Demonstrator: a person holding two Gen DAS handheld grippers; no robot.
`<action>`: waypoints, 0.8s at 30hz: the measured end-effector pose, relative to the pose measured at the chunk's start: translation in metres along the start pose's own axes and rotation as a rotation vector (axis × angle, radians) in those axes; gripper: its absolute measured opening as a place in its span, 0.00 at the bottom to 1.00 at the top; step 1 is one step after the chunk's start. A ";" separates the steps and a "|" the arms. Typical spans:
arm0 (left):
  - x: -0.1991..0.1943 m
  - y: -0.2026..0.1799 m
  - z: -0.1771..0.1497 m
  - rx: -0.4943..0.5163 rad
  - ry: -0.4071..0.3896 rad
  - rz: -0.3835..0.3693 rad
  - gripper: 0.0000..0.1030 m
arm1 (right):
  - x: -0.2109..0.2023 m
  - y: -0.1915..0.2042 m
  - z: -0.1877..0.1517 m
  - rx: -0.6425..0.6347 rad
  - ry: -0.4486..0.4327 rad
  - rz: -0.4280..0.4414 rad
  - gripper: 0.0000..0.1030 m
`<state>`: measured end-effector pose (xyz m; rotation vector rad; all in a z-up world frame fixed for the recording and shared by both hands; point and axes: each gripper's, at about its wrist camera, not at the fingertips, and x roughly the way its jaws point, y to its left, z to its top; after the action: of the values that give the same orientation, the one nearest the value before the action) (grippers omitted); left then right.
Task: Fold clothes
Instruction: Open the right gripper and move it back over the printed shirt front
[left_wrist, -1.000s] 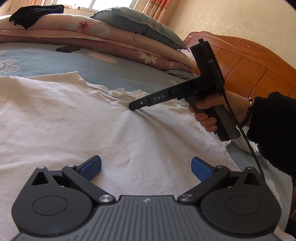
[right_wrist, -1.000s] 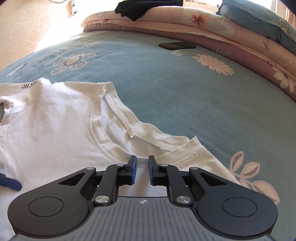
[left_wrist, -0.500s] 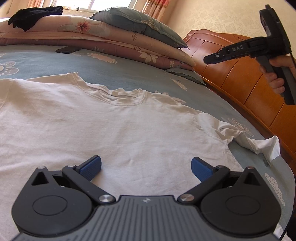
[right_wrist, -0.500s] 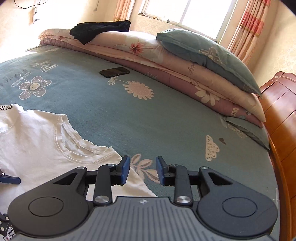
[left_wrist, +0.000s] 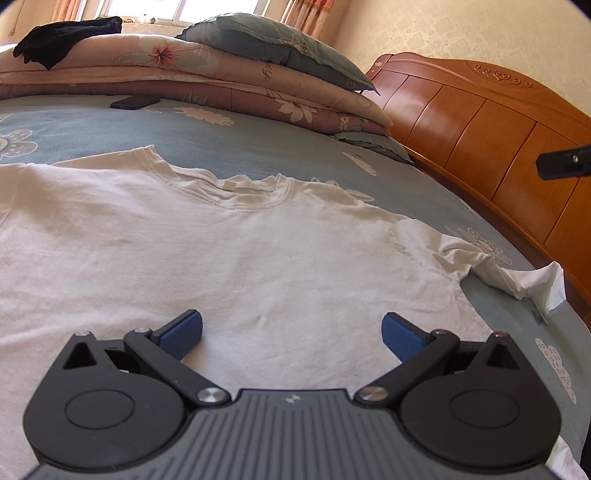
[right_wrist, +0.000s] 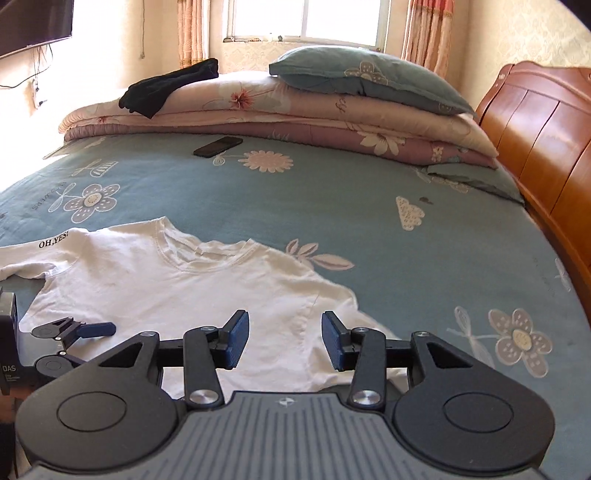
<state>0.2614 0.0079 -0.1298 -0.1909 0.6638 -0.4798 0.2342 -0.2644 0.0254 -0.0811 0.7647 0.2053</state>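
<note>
White T-shirt (left_wrist: 229, 258): spread flat on the bed (right_wrist: 332, 206), collar toward the top of the frame, filling the left and centre of the left wrist view. One sleeve (left_wrist: 517, 273) lies crumpled at centre right, near the bed edge. In the right wrist view the shirt sits lower left, with "OH,YES!" printed on the other sleeve (right_wrist: 55, 245).

Left claw (left_wrist: 291, 330): blue pads spread wide, low over the shirt body, nothing between them. Also seen at the lower left of the right wrist view.

Right claw (right_wrist: 284, 339): jaws opening, a moderate gap between the blue pads, nothing between them; the shirt shows behind the gap. Its black tip enters the right edge of the left wrist view, in front of the headboard.

Bedsheet: blue-grey with flower and cloud prints.

Folded quilts (right_wrist: 295, 118): stacked along the top of the bed, pink floral.

Pillow (right_wrist: 369, 81): grey-blue, on top of the quilts, upper right.

Black garment (right_wrist: 166, 88): draped on the quilts, upper left.

Phone (right_wrist: 218, 146): dark, lying on the sheet just below the quilts.

Headboard (left_wrist: 480, 129): orange-brown wood, right side.
</note>
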 end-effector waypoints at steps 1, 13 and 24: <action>0.000 0.000 0.000 0.000 0.000 0.000 0.99 | 0.014 0.004 -0.017 0.037 0.024 0.023 0.47; 0.001 -0.003 0.000 0.020 0.008 0.018 0.99 | 0.019 0.043 -0.151 0.036 0.146 -0.029 0.64; 0.001 -0.004 -0.001 0.024 0.008 0.020 1.00 | 0.025 0.092 -0.115 -0.082 0.018 -0.001 0.72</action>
<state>0.2601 0.0044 -0.1294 -0.1599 0.6671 -0.4691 0.1546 -0.1876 -0.0747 -0.1611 0.7742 0.2348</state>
